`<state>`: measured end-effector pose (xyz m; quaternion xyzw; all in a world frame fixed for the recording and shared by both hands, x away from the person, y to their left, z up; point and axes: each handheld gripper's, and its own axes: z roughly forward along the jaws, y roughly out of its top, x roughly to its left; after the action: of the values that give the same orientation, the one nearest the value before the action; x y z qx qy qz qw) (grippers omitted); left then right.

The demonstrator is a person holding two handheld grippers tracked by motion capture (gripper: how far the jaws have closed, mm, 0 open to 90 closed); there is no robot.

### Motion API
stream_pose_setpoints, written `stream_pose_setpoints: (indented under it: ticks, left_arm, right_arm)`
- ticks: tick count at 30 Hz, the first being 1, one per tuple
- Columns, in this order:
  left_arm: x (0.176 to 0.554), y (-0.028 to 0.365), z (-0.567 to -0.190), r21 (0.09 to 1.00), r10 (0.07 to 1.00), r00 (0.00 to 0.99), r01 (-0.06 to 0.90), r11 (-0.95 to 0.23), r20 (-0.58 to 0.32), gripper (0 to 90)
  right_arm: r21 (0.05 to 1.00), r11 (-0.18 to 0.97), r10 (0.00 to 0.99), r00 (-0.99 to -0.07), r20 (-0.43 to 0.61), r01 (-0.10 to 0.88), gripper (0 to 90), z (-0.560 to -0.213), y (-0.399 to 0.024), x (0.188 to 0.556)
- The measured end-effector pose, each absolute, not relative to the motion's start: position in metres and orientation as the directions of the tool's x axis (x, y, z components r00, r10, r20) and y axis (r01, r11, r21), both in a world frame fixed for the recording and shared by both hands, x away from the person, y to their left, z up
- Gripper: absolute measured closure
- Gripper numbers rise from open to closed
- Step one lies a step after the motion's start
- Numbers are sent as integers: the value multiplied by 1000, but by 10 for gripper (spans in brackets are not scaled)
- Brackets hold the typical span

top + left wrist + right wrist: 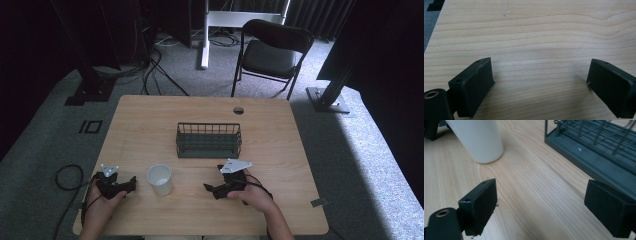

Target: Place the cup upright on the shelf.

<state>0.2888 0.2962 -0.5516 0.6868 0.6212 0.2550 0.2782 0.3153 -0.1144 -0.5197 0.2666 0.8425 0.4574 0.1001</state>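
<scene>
A white paper cup (160,179) stands upright near the front of the wooden table (145,125), between my two grippers. The left gripper (132,183) lies low at the front left, held in a hand, and points right toward the cup. Its jaws are open over bare wood in the left gripper view (540,70). My right gripper (214,179) sits to the right of the cup and points left, open and holding nothing (540,192). Ahead of it are the cup (480,140) at upper left and a dark wire basket (594,152) at upper right.
The dark wire basket (208,140) stands empty at the table's middle, just behind the right gripper. A round cable hole (238,110) lies near the far edge. A black folding chair (272,52) stands beyond the table. Cables trail on the floor at left.
</scene>
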Motion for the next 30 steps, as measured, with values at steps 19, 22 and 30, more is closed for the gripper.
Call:
stream_pose_setpoints:
  ticks: [19, 22, 30]
  left_arm:
    - [289, 296, -552, 699, 995, 98, 712, -73, 4, 72]
    - [289, 296, -552, 699, 995, 98, 712, -73, 5, 72]
    - [289, 296, -552, 699, 995, 98, 712, -73, 5, 72]
  right_arm:
    - [831, 473, 429, -900, 73, 293, 110, -520, -68, 312]
    - [833, 475, 417, -906, 72, 284, 110, -520, -61, 312]
    - [840, 482, 374, -926, 59, 249, 110, -515, -39, 311]
